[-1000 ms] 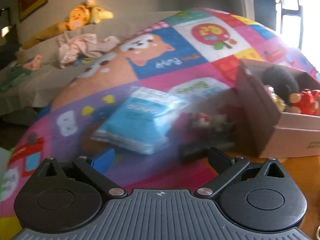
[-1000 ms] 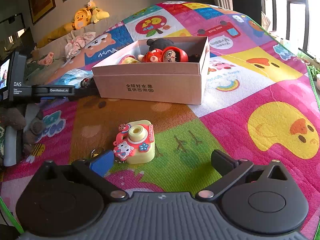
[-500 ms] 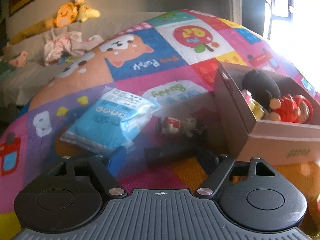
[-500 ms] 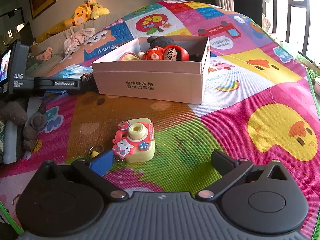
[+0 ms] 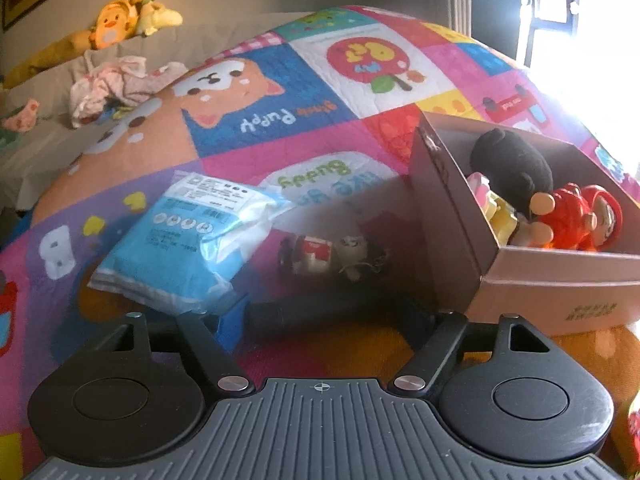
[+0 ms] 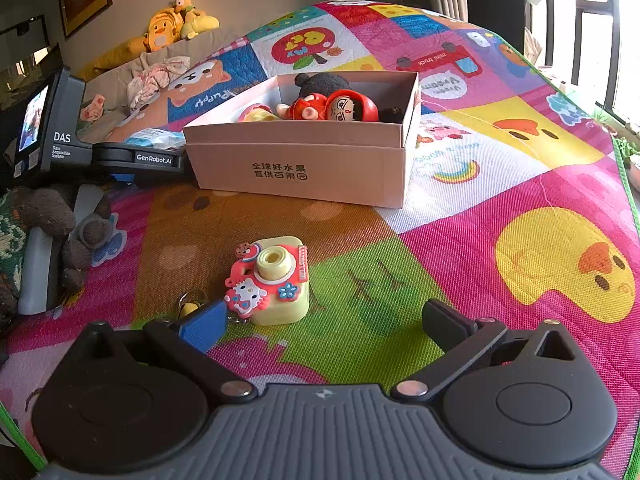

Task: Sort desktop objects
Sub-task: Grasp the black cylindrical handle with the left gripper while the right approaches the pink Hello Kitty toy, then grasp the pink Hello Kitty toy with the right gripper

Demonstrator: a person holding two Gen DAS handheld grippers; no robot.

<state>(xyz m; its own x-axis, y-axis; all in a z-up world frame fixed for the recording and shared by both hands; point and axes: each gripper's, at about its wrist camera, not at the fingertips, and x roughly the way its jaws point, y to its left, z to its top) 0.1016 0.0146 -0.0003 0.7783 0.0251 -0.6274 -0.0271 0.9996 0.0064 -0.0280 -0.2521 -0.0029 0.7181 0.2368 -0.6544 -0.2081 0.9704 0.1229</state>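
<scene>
A pink cardboard box [image 6: 304, 168] on the play mat holds a red doll [image 6: 340, 106] and a black plush [image 6: 320, 82]; it also shows in the left wrist view [image 5: 552, 280]. My left gripper [image 5: 326, 314] is open, with a dark cylindrical object [image 5: 320, 314] lying between its fingers. A small figure toy [image 5: 332, 256] and a blue packet [image 5: 184, 240] lie just beyond it, left of the box. My right gripper [image 6: 324, 320] is open and empty, just behind a yellow toy camera [image 6: 276, 280] with a keyring [image 6: 190, 304].
The left gripper's body [image 6: 100, 152] shows in the right wrist view, left of the box. A grey couch [image 5: 48, 120] with clothes and plush toys lies at the back. Windows [image 6: 592, 40] stand at the right.
My left gripper has moved forward and lower, so the dark object now lies between its open fingers. My right gripper has barely moved.
</scene>
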